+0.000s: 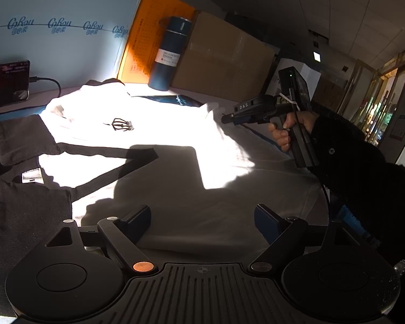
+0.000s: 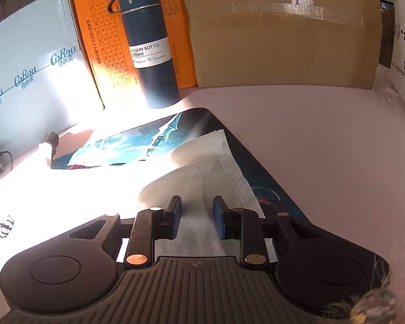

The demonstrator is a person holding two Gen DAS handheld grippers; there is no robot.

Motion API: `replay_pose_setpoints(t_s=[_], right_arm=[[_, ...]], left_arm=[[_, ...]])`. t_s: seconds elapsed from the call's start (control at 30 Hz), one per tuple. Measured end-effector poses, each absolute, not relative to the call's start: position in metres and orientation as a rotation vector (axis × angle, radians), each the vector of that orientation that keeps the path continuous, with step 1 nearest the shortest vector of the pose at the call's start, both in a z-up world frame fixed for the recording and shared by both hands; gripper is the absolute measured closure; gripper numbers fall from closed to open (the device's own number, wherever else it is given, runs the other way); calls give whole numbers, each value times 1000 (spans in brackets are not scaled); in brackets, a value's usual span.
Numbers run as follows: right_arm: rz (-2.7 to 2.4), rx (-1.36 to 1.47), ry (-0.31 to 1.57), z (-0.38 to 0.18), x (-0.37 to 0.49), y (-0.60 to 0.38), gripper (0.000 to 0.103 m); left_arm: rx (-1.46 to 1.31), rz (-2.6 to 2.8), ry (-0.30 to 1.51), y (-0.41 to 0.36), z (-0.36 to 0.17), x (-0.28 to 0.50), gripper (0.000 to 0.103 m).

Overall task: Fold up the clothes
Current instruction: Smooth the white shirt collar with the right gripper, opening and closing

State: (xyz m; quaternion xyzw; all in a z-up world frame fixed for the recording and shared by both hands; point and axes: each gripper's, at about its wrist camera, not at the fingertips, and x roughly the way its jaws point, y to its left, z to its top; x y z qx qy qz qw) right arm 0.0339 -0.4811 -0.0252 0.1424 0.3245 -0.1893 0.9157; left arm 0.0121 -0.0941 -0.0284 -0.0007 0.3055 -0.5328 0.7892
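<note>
A white T-shirt [image 1: 154,124] with black sleeves, black collar trim and a small black crown logo [image 1: 120,125] lies spread flat on the table, half in bright sun. My left gripper [image 1: 202,224] is open and empty, low over the shirt's near side. My right gripper [image 2: 197,216] is open, its fingers straddling the shirt's hemmed far corner [image 2: 218,167] without closing on it. The right gripper also shows in the left wrist view [image 1: 225,118], held by a hand in a black sleeve at the shirt's far right corner.
A dark blue vacuum bottle [image 2: 148,51] stands at the back, in front of an orange box [image 2: 100,40], a cardboard box [image 2: 283,40] and a pale blue box [image 1: 56,35]. A printed mat [image 2: 154,135] lies under the shirt. A phone [image 1: 6,83] on a cable leans at left.
</note>
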Motion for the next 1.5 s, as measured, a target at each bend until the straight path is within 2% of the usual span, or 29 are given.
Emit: replay_pose_setpoints(t_s=[0.07,0.2,0.33,0.47,0.53,0.6,0.63,0.77,1.13,1.27,1.43,1.47,1.5], right_arm=[[-393,298,646,-22,22,-481,100],[-430,308,594,-11,-2,-482,100],[-485,282,633,-15,-11,-481,100],[-470,373,605,-22,-20,-488,99],[-464,457,567,-20,-23,-495,94],[-447,566,533,-16,-25,-504,69],[-433,601,518,-16,-25,-507,66],[-410,674,499,-20,-21,-509,62],[-299,956,414,-34,-38,-529,61],[-283,935,435,-32,-33,-524,50],[-335,694,507,-26,-12,-502,54],[-335,639,518,-25,-8,-496,58],[-327,568,536,-25,-4,-489,75]], left_arm=[[0,-1147,657,-94,-28,12,17],[6,-1145,652,-94,-28,11,17],[9,-1143,649,-94,-28,11,17],[9,-1143,649,-94,-27,11,17],[9,-1143,650,-94,-27,11,17],[8,-1143,650,-94,-27,12,17],[7,-1143,650,-94,-27,12,17],[9,-1143,650,-94,-27,11,17],[11,-1143,648,-94,-28,11,17],[12,-1142,648,-94,-28,11,17],[12,-1142,647,-94,-28,10,17],[13,-1142,646,-94,-28,10,17],[13,-1142,646,-94,-27,10,17]])
